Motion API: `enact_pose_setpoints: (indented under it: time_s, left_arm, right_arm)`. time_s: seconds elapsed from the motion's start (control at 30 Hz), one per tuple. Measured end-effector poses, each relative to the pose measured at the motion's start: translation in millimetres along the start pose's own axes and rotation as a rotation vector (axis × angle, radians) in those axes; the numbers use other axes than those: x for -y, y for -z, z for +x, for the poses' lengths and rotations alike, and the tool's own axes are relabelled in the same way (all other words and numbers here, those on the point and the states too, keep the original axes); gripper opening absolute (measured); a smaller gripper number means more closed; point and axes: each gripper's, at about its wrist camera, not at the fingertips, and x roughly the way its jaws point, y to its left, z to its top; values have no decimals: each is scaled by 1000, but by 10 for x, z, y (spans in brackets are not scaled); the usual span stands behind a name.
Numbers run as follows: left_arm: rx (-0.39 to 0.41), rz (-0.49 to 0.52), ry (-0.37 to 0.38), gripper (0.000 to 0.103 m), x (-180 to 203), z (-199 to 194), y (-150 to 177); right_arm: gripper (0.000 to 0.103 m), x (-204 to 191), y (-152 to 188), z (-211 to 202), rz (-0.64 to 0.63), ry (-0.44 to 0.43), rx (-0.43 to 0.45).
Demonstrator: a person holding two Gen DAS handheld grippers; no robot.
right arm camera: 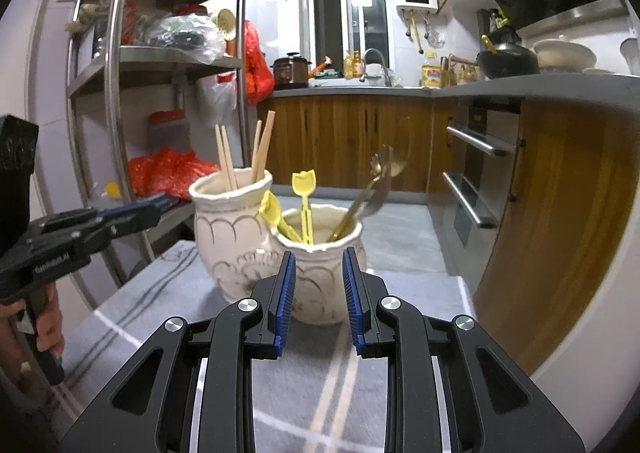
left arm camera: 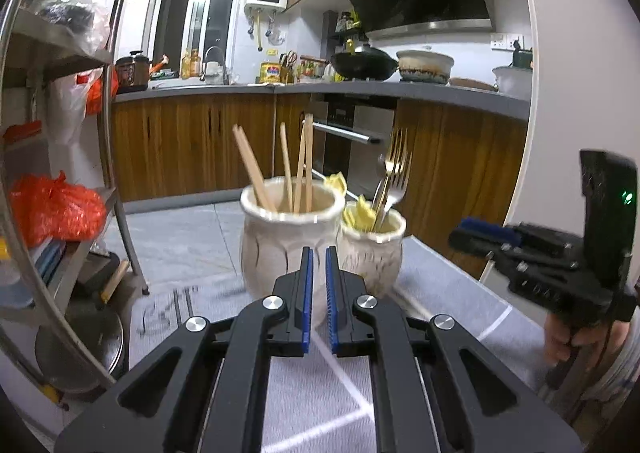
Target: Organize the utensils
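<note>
Left gripper (left arm camera: 318,253) has its blue pads nearly together w/ only a narrow slit between, nothing in it. Right gripper (right arm camera: 319,253) has jaws a moderate way apart, also holding nothing. Both hover just above the grey striped cloth (right arm camera: 168,277), pointing at two cream ceramic jars.

Straight ahead of the left gripper, close to its tips, stands the bigger jar (left arm camera: 286,237) w/ wooden chopsticks (left arm camera: 298,165) upright in it, fanned out. Just to the right of that and touching it is the smaller jar (left arm camera: 372,253), holding forks (left arm camera: 394,173) (silver and gold-toned, blurred) plus yellow plastic utensils (left arm camera: 362,213).

From the right wrist cam, the smaller jar (right arm camera: 320,273) sits directly ahead of the open jaws, near the tips; yellow utensils (right arm camera: 304,193) and leaning metal forks (right arm camera: 372,189) poke out. The bigger jar (right arm camera: 228,237) w/ chopsticks (right arm camera: 244,153) is ahead and to the left, touching the small one.

Each gripper shows in the other's cam, off to the side, held by a hand (right arm camera: 44,325).
</note>
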Motion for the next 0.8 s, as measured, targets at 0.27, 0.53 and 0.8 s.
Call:
enact_pose_setpoints:
  time_s: [0.27,0.53,0.8]
  left_arm:
    - [75,13,-50,73,8,-77,87]
    - [68,53,-81,94,32,-52,149]
    - [49,53,-97,97,9,-28,205]
  right_arm:
    - [62,89,24,-14,-16,66,51]
    - [97,119,55,-66,-31,41,75]
    - [98,47,132,-12,-71,35,49]
